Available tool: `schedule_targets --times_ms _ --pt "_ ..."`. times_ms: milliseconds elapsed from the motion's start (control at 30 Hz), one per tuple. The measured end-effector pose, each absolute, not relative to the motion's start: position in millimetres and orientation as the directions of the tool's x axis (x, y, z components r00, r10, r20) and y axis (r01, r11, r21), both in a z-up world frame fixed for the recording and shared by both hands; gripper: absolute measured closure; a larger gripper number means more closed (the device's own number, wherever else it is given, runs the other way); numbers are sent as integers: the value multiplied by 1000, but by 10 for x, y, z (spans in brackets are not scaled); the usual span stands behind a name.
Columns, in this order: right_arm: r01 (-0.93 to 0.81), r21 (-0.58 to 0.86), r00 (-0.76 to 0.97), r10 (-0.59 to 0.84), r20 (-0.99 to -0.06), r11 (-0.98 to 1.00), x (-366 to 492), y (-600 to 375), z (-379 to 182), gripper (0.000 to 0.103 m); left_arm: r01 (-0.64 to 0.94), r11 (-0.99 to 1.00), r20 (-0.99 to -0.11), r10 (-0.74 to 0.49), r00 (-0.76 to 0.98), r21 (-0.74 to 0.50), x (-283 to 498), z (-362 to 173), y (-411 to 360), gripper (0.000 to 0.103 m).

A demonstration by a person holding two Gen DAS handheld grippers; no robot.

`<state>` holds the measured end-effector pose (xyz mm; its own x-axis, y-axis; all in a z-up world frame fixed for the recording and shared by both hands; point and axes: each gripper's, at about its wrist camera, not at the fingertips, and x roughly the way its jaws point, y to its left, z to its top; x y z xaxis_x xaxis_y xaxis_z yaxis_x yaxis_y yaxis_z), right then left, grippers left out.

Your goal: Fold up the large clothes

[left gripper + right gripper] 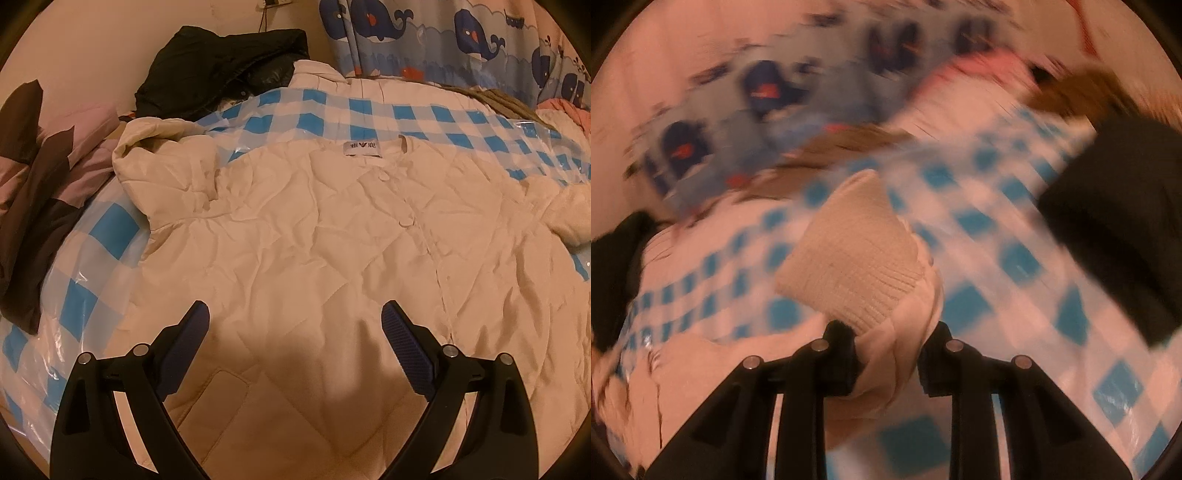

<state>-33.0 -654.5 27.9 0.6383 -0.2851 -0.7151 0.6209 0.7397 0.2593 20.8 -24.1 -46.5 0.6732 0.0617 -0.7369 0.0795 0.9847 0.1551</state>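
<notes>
Cream quilted jacket [332,229]: laid front-up, buttoned, on a blue-and-white checked plastic sheet [369,114] covering a bed; collar label facing up. Left of it, a pink and brown pillow [44,147]; behind, a black coat [221,70]; further right, a whale-print curtain [461,40]. Left gripper [295,314]: fingers spread wide, hovering above the jacket's lower front, holding nothing. Right gripper [890,332]: fingers pinching the jacket's sleeve just behind its ribbed knit cuff [857,258], raised over the checked sheet; view blurred.
</notes>
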Motion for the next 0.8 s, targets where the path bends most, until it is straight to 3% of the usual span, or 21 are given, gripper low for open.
schedule_targets --times_ms 33,67,100,233,333,400,467,667,800 --pt "655 290 606 -256 -753 698 -402 -6685 72 61 79 984 -735 63 675 157 208 -470 -245 13" --pt "692 298 570 -243 -785 657 -477 -6805 -77 42 79 984 -732 65 678 161 213 -475 -251 13" --pt "750 288 521 -262 -813 596 -599 -6903 -234 38 81 983 -733 66 677 163 213 -486 -259 13" --pt "835 318 488 -340 -804 449 -1144 -7057 -348 37 83 983 -734 67 676 167 227 -512 -260 13" --pt "780 354 572 -359 -737 517 -1247 -6706 -132 37 83 984 -728 58 683 156 212 -478 -240 13" --pt "671 371 661 -290 -692 642 -1134 -6167 17 31 82 985 -722 54 690 152 197 -447 -233 13" --pt "571 391 714 -202 -671 721 -1010 -5665 77 19 74 985 -711 62 700 159 191 -404 -210 13" --pt "154 501 679 277 -680 851 -146 -3662 -153 18 6 951 -613 194 766 309 481 134 135 13" --pt "29 455 612 344 -712 890 211 -2842 -564 15 -20 873 -538 318 780 487 1207 695 307 9"
